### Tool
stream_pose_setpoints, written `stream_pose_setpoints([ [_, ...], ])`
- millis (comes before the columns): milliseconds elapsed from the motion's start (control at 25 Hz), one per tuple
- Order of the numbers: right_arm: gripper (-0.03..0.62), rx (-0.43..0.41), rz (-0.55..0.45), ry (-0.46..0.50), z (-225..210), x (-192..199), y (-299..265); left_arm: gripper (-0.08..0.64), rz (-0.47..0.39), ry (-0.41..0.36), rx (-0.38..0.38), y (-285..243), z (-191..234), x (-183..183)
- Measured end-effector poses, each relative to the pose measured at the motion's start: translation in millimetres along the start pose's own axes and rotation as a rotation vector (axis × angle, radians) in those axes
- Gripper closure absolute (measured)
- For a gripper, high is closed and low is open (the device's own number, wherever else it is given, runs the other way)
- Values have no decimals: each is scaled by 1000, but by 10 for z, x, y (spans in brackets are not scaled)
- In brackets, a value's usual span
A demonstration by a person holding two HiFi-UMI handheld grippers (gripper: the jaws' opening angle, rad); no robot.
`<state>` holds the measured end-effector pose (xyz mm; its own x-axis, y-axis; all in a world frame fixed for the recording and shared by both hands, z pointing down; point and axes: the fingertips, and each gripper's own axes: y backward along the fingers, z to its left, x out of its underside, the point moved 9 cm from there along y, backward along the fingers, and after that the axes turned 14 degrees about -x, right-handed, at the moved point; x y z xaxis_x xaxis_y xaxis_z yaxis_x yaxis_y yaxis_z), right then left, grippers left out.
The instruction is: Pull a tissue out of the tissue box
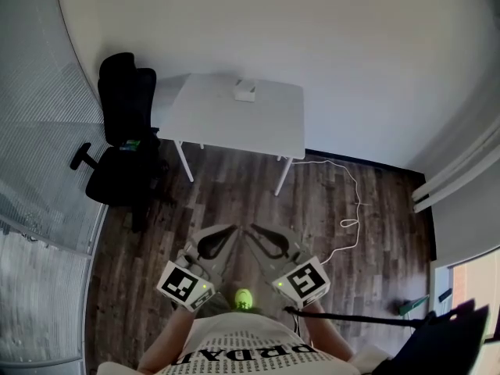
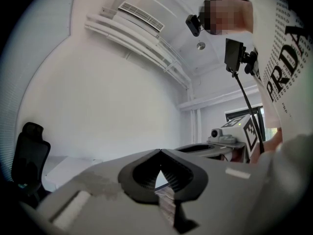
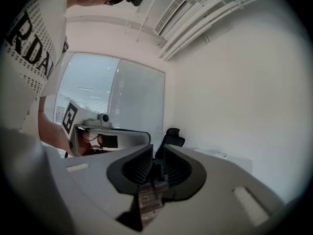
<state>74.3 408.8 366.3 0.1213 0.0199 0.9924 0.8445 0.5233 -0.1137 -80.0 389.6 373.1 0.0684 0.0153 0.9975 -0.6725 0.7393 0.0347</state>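
Observation:
The white tissue box (image 1: 245, 91) stands at the far edge of a white table (image 1: 258, 127), well ahead of me across the wooden floor. Both grippers hover low in front of my body, far short of the table, with their tips angled towards each other. The left gripper (image 1: 233, 227) (image 2: 159, 152) is shut, its tips touching with nothing between them. The right gripper (image 1: 252, 227) (image 3: 157, 149) stands open by a narrow gap and holds nothing. Each gripper view shows the other gripper beside it, and the table (image 3: 234, 160) lies far beyond the jaws.
A black office chair (image 1: 121, 143) stands left of the table, beside a glass wall with blinds (image 1: 39, 155). A white cable (image 1: 349, 209) loops over the floor to the right of the table. A dark bag (image 1: 445, 338) sits at the lower right.

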Motion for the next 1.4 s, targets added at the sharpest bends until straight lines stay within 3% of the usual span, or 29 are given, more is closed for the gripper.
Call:
stream_pose_setpoints([
  [480, 531, 28, 33, -35, -564, 93, -411, 561, 21, 30, -5, -474, 581, 123],
  [800, 531, 67, 9, 0, -1033, -99, -774, 563, -21, 7, 38, -955, 1062, -45],
  [1400, 531, 152, 16, 23, -1902, -251, -1593, 561, -23, 1, 109, -1661, 2134, -162],
])
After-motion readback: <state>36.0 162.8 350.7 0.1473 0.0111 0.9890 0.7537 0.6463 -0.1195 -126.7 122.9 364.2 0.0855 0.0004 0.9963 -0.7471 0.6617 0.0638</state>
